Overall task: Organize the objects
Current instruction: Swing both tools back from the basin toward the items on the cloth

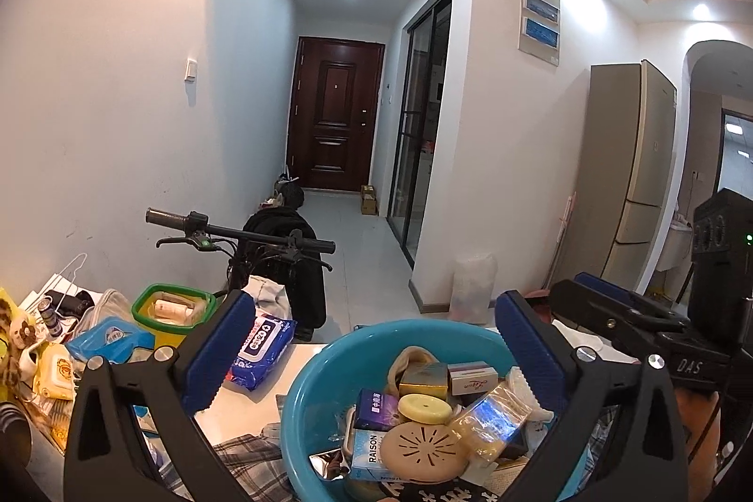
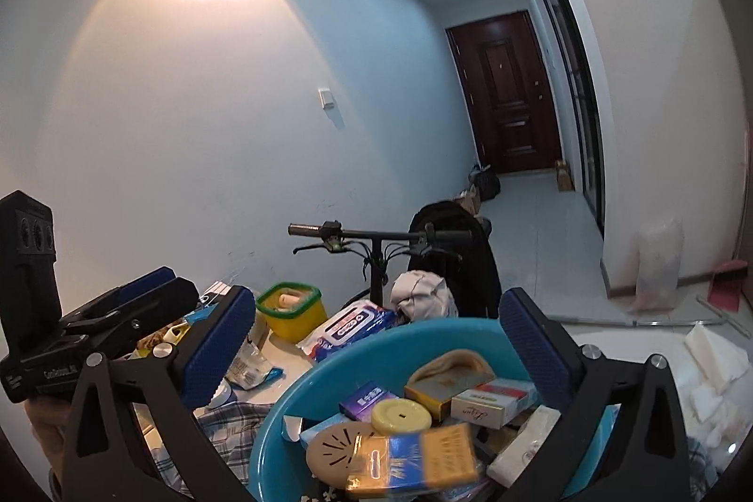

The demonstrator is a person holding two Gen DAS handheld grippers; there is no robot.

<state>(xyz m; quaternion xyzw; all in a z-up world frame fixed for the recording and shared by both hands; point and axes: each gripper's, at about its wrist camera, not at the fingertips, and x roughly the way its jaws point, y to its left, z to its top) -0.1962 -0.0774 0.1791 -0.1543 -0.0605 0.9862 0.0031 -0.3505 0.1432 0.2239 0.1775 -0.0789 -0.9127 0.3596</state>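
Observation:
A blue plastic basin (image 1: 310,384) (image 2: 282,412) sits right in front of both grippers, heaped with several small boxes, a round yellow lid (image 1: 425,408) (image 2: 401,416) and a tan vented disc (image 1: 423,448). A yellow and blue packet (image 2: 414,459) lies blurred on top of the heap. My left gripper (image 1: 376,354) is open, its blue pads standing wide on either side of the basin with nothing between them. My right gripper (image 2: 379,344) is open too and holds nothing. Each gripper shows side-on in the other's view, the right one (image 1: 572,288) and the left one (image 2: 181,283).
A wet-wipes pack (image 1: 263,342) (image 2: 348,328) and a yellow tub with a green rim (image 1: 174,314) (image 2: 292,309) lie behind the basin. A bicycle handlebar (image 1: 244,236) stands beyond. Plaid cloth (image 1: 249,455) lies underneath, assorted clutter (image 1: 52,361) lies left, and white foam pieces (image 2: 715,356) lie right.

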